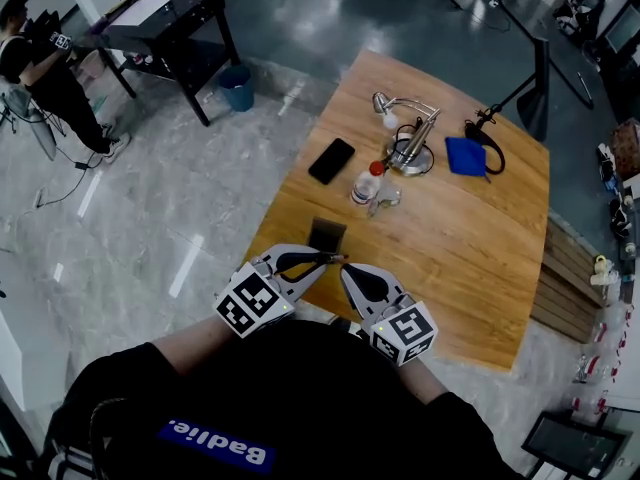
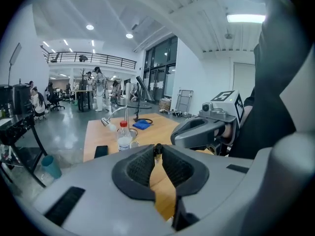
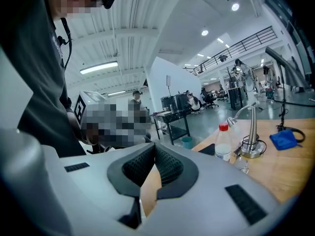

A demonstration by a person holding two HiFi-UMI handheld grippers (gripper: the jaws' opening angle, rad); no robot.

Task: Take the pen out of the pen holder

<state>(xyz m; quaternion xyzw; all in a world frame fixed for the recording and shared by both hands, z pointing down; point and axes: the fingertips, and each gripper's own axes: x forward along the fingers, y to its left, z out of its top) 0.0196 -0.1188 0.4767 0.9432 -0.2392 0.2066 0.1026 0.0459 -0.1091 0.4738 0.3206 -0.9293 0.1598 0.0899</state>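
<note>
1. Nearest is the wearer's dark shirt [image 1: 300,408], filling the 6 o'clock edge of the head view. Just beyond it, both grippers meet over the near edge of the table [image 1: 470,258].
2. The left gripper [image 1: 337,258] is pinched narrow on a small dark tip, apparently the pen [image 2: 158,150].
3. The right gripper [image 1: 348,269] has its jaws closed together with nothing between them.
4. The holder [image 1: 327,234], a dark box, stands on the table at 12 o'clock from the jaw tips, near but apart.
5. The pen seems to be out of the holder already, so only carrying it away or setting it down looks left.
6. Only the head view shows the holder. Only the left gripper view shows the pinch end-on. The right gripper view adds a bottle [image 3: 224,141] and a lamp [image 3: 252,132] at 3 o'clock.
</note>
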